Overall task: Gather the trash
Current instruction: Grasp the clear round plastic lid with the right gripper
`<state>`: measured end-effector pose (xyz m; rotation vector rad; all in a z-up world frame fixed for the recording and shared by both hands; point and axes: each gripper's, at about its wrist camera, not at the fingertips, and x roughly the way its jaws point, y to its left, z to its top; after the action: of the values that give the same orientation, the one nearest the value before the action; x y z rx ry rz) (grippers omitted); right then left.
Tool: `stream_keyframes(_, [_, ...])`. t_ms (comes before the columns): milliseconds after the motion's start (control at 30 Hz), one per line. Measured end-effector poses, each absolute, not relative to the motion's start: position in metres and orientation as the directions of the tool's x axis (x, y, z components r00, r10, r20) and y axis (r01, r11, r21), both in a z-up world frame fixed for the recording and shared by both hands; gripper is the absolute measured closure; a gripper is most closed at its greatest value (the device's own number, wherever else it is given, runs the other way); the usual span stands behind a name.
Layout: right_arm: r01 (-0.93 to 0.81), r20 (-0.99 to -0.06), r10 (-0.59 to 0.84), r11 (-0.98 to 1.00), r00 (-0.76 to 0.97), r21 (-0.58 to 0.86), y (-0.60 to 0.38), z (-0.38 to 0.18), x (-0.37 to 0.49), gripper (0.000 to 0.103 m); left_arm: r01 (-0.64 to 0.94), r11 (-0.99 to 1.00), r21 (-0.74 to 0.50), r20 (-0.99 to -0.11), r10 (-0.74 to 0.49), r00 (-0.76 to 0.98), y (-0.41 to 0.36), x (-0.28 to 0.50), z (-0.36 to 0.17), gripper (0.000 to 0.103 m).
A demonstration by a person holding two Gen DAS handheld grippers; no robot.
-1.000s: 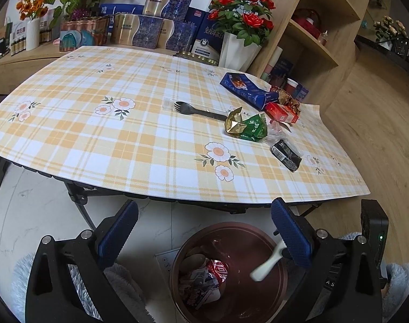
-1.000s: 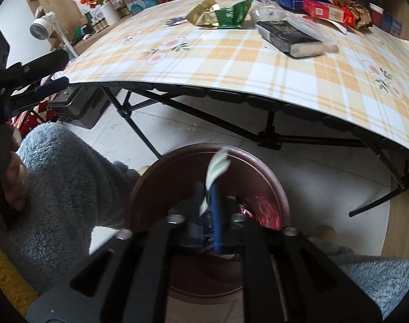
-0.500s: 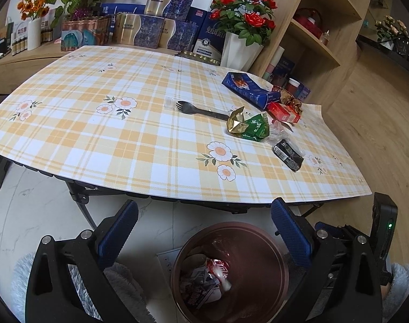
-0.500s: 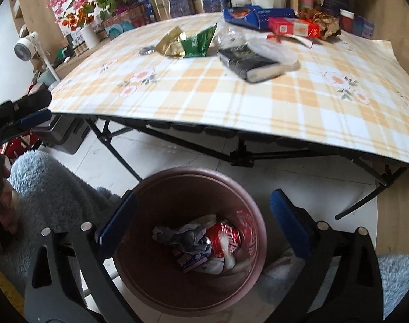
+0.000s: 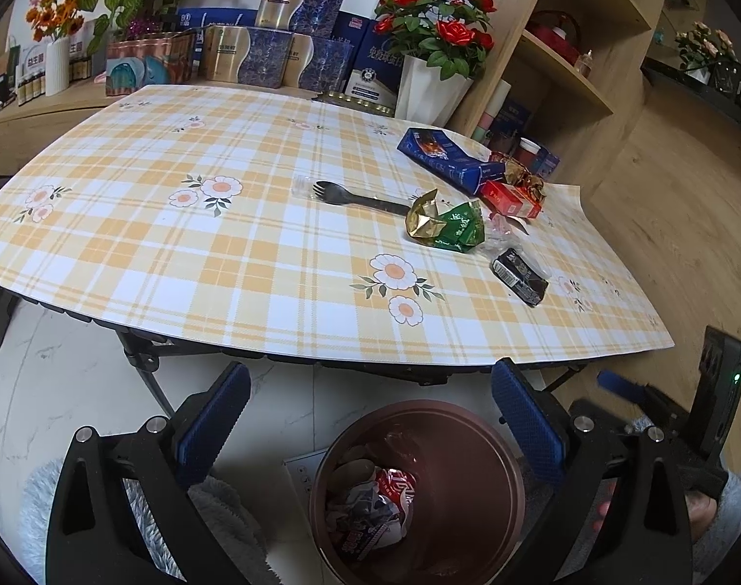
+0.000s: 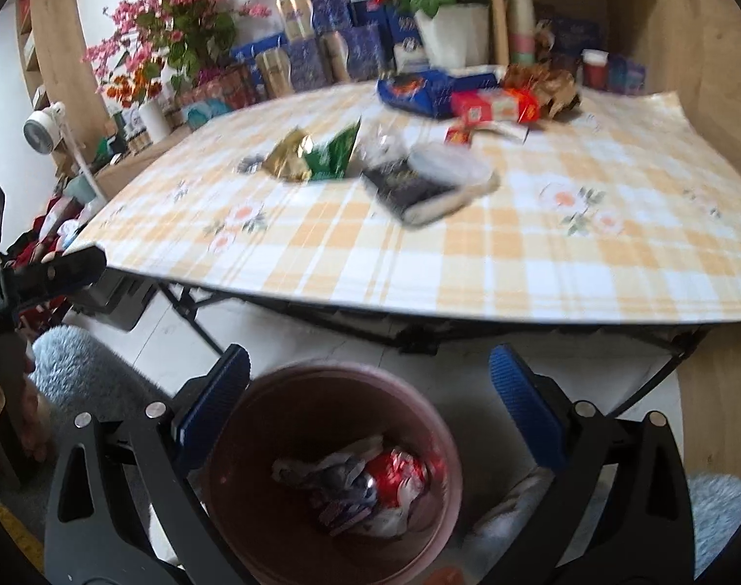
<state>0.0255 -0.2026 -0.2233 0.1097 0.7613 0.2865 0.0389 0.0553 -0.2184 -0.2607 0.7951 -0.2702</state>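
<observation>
A brown bin (image 5: 419,492) with crumpled wrappers inside stands on the floor below the table's front edge; it also shows in the right wrist view (image 6: 331,473). On the checked table (image 5: 224,253) lie a black spork (image 5: 356,197), a gold and green wrapper (image 5: 443,224), a black packet (image 5: 519,275), a red box (image 5: 509,200) and a blue carton (image 5: 443,158). My left gripper (image 5: 370,414) is open and empty above the bin. My right gripper (image 6: 370,399) is open and empty above the bin; the view is blurred.
Boxes, flower pots and a white vase (image 5: 431,87) line the table's far side. A wooden shelf unit (image 5: 565,48) stands at the right. Folding table legs (image 5: 146,370) are behind the bin. Fluffy slippers (image 5: 214,526) sit beside the bin.
My right gripper opened and dropped a white utensil into the bin, then rose and tilted up toward the table. My left gripper stayed open and almost still.
</observation>
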Motion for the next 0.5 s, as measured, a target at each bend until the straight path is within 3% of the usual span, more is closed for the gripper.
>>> stream_keyframes(267, [-0.164,-0.644,0.306,0.948,0.701,0.272,-0.228,-0.215,0.038,0.006,0.151,0.942,-0.299,-0.677,-0.321,0.663,0.045,0.041,-0.22,0.006])
stream_keyframes(500, [-0.129,-0.66,0.234,0.97,0.714,0.204,-0.247,-0.201,0.073,0.006,0.145,0.944,-0.295,-0.686,-0.315,0.656,0.042,0.047,-0.223,0.006])
